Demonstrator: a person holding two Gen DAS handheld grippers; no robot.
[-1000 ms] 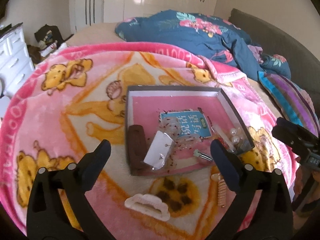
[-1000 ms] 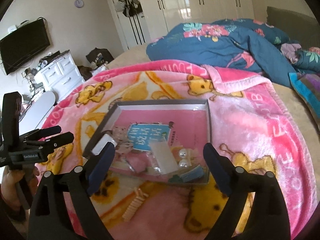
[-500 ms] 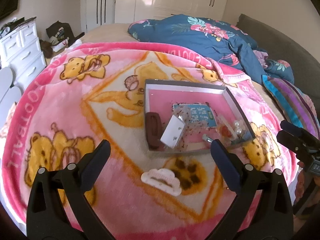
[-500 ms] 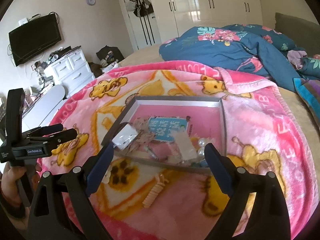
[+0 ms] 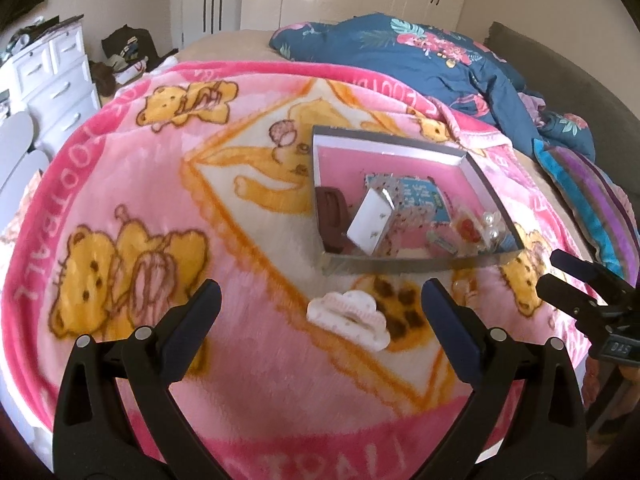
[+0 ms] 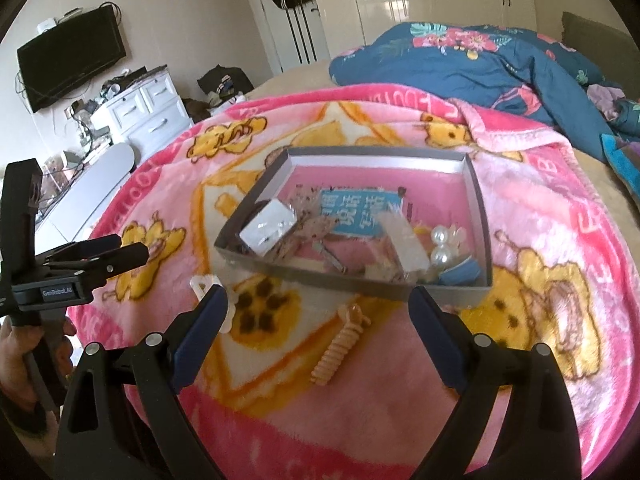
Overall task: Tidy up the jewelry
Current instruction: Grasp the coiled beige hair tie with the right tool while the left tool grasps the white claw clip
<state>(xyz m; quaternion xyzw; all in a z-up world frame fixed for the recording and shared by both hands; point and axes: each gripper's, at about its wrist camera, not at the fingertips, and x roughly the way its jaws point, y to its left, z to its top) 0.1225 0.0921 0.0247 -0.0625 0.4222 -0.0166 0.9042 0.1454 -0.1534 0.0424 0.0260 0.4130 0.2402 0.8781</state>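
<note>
A grey box lid (image 5: pixel 404 264) (image 6: pixel 348 276) with a pink floor lies on the pink bear blanket. It holds a white card, a blue packet (image 6: pixel 360 212), pearl earrings (image 6: pixel 440 244), a brown clip (image 5: pixel 330 216) and small pieces. A white cloud-shaped hair claw (image 5: pixel 348 316) lies on the blanket in front of the box, partly hidden by a finger in the right wrist view (image 6: pixel 204 284). A peach spiral hair clip (image 6: pixel 340 348) lies near it. My left gripper (image 5: pixel 320 312) is open and empty, just short of the claw. My right gripper (image 6: pixel 316 324) is open and empty above the peach clip.
The pink blanket (image 5: pixel 160 240) covers the bed. A blue floral duvet (image 5: pixel 420 52) and a striped pillow (image 5: pixel 592 200) lie behind and right. A white dresser (image 6: pixel 140 112) and a wall TV (image 6: pixel 72 64) stand left. The other gripper shows in each view: the right (image 5: pixel 580 300), the left (image 6: pixel 92 260).
Both grippers have pulled back and away from the box, so the box looks smaller and farther. The white claw now lies between my left fingers. Both stay open.
</note>
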